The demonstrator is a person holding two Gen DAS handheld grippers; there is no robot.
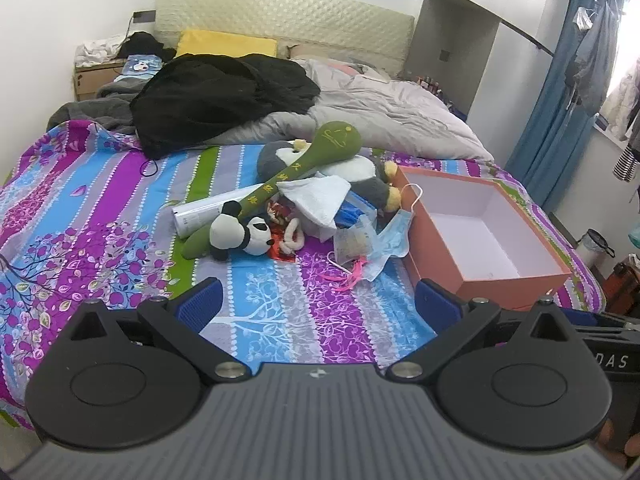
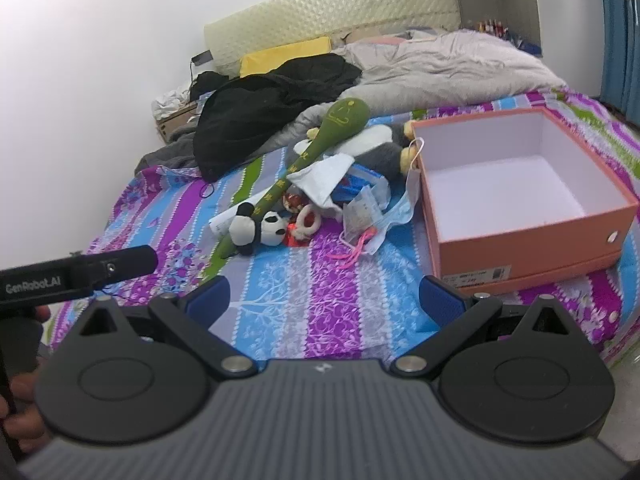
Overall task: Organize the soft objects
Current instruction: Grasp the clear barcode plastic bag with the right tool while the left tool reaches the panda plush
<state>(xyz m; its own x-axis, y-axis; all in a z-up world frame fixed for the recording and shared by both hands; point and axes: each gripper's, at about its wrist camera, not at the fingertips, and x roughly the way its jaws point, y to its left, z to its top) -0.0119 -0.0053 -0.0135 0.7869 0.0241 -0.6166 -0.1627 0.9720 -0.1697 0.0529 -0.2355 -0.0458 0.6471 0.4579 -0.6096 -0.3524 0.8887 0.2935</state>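
Note:
A pile of soft things lies mid-bed: a small panda plush (image 1: 240, 234) (image 2: 258, 230), a long green plush mallet (image 1: 304, 164) (image 2: 320, 140), a grey and white penguin plush (image 1: 360, 176) (image 2: 384, 148), a white cloth (image 1: 320, 198) (image 2: 320, 180) and a blue face mask (image 1: 390, 236) (image 2: 394, 216). An open orange box (image 1: 436, 256) (image 2: 528, 240) with a white inside stands empty to the right. My left gripper (image 1: 318, 304) and right gripper (image 2: 326, 300) are both open and empty, held above the striped bedspread in front of the pile.
A black garment (image 1: 216, 96) (image 2: 268, 104) and a grey duvet (image 1: 380, 116) (image 2: 440, 68) lie behind the pile, with a yellow pillow (image 1: 226, 42) at the headboard. A white tube (image 1: 204, 214) and pink ribbon (image 1: 352, 276) lie in the pile. Blue curtain (image 1: 560, 92) at right.

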